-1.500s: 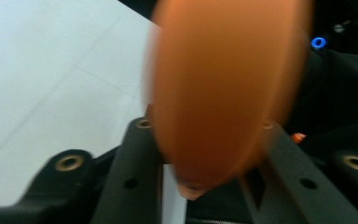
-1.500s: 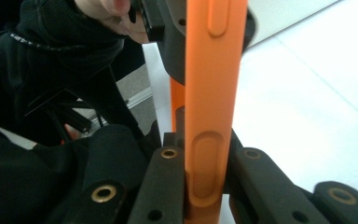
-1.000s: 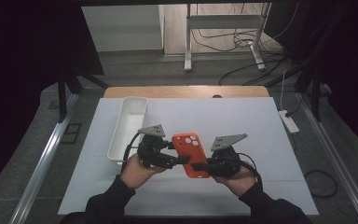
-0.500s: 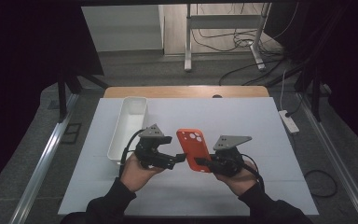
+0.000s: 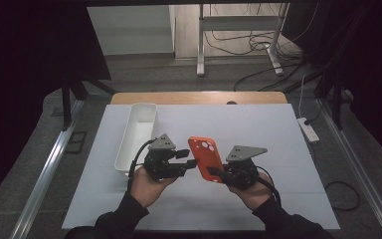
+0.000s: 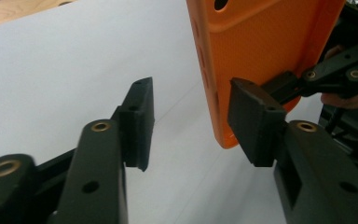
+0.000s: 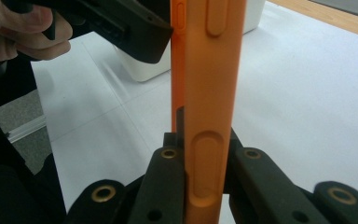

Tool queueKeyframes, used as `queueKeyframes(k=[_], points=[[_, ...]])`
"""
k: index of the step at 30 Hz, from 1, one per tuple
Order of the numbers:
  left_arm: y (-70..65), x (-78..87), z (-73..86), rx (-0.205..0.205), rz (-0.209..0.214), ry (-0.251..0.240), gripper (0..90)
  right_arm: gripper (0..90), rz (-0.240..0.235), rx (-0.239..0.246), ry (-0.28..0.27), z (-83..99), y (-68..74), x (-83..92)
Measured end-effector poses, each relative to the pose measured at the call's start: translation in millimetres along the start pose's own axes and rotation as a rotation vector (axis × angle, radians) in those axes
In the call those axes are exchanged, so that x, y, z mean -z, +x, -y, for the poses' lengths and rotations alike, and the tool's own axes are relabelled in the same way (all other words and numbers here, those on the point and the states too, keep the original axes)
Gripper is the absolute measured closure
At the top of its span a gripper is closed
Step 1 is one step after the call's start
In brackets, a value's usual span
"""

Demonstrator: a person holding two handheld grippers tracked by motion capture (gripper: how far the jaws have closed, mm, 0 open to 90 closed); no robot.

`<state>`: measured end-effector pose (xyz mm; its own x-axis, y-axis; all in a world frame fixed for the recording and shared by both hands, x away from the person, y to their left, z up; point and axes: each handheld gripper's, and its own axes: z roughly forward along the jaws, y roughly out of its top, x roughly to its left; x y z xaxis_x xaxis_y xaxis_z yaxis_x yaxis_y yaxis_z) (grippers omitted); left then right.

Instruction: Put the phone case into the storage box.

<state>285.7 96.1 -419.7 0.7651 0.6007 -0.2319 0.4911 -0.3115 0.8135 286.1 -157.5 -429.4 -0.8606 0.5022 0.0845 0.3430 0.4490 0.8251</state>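
Left gripper [image 5: 193,158], jaws just narrowing but not yet pressing, straddles the orange phone case [image 5: 206,158] held upright above the table by the right gripper [image 5: 213,173]'s clamp, so a 2-handed grip looks near.

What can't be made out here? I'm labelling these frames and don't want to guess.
- Top of the orange phone case: cut off by the upper edge in the left gripper view.
- Whether a phone sits inside it: the right gripper view shows only its side edge.
- Inside of the white tray: too small in the high view.
- Whether the left gripper touches the case: unclear; one jaw overlaps it.
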Motion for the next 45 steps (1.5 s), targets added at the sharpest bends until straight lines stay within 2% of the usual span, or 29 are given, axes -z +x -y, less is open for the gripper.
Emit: queueKeyframes(k=[3, 9, 14, 19, 24, 27, 30, 33, 35, 36, 37, 39, 45], points=[[0.2, -2.4, 1.2, 0.016, 0.028, 0.012, 63.0, 85.3, 0.007, -0.004, -0.006, -0.1, 0.5, 0.1], [-2.7, -7.8, 2.3, 0.021, 0.042, 0.039, 74.0, 85.3, 0.02, -0.011, -0.015, 0.1, 0.4, -0.1], [-4.9, -8.7, 1.2, 0.045, 0.034, 0.049, 82.5, 85.2, 0.023, -0.014, -0.02, 0.0, 1.0, -1.0], [-5.9, -9.1, 1.4, 0.082, 0.021, 0.045, 84.9, 85.0, 0.037, -0.009, -0.015, 0.0, 2.4, -2.6], [-8.4, -9.1, 1.0, 0.134, 0.001, 0.03, 87.0, 84.4, 0.048, -0.006, -0.005, 0.6, 2.8, -4.8], [-11.2, -9.2, 0.0, 0.133, -0.024, 0.028, 88.0, 83.6, 0.049, 0.003, 0.006, 1.1, 4.9, -7.8], [-11.8, -8.6, 0.2, 0.135, -0.023, 0.017, 87.5, 84.9, 0.068, 0.01, 0.01, 0.5, 6.5, -8.4], [-12.6, -9.0, -0.7, 0.131, -0.026, 0.018, 87.4, 85.4, 0.075, -0.003, 0.011, -0.4, 5.1, -7.1], [-11.7, -7.8, -0.8, 0.124, -0.016, -0.005, 81.9, 85.5, 0.079, -0.002, 0.009, -0.6, 6.1, -6.9], [-11.9, -7.1, -1.9, 0.118, -0.016, -0.012, 71.4, 85.5, 0.075, -0.003, 0.009, -0.8, 6.2, -7.0], [-12.3, -6.2, -3.0, 0.109, -0.024, -0.014, 65.9, 85.5, 0.075, 0.0, 0.012, -0.9, 7.1, -7.4], [-13.1, -3.4, -4.7, 0.1, -0.024, -0.027, 63.9, 85.5, 0.07, 0.003, 0.015, -0.7, 7.9, -8.4], [-11.1, 4.1, -6.8, 0.098, -0.05, -0.047, 74.4, 85.5, 0.063, 0.007, 0.023, -0.5, 9.4, -9.8]])
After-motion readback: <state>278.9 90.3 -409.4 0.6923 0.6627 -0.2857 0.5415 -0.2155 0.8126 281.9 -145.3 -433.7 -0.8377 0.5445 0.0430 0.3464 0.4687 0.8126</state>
